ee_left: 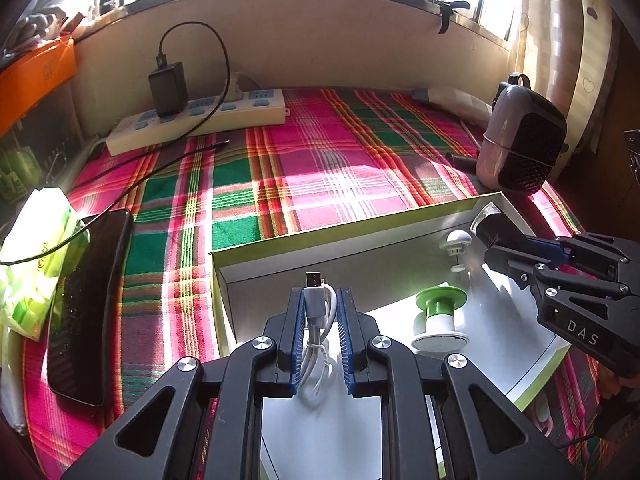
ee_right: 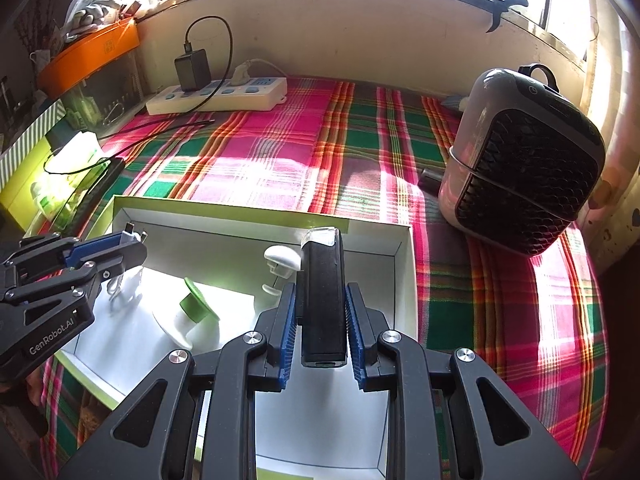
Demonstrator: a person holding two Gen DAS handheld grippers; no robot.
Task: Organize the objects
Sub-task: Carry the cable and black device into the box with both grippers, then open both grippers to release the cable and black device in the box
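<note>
Count: one open white box with green edging; inside it one green-and-white spool and one small white hook; one bundled white cable and one black lighter-like block with a clear cap, each in my tongs.
Around: one white power strip with one black charger plugged in, one dark phone at the left, one grey-and-black fan heater at the right, all on the plaid cloth of the table.
Edges and room: the box's far wall stands just beyond both held things; the box floor between spool and near edge is bare white. A wide stretch of cloth lies between box and power strip.
Left tongs: closed narrow on the cable, held over the box's left half, pointing toward the far wall.
Right tongs: gripping the black block upright-along-the-fingers, cap forward, over the box's right half near the hook.
</note>
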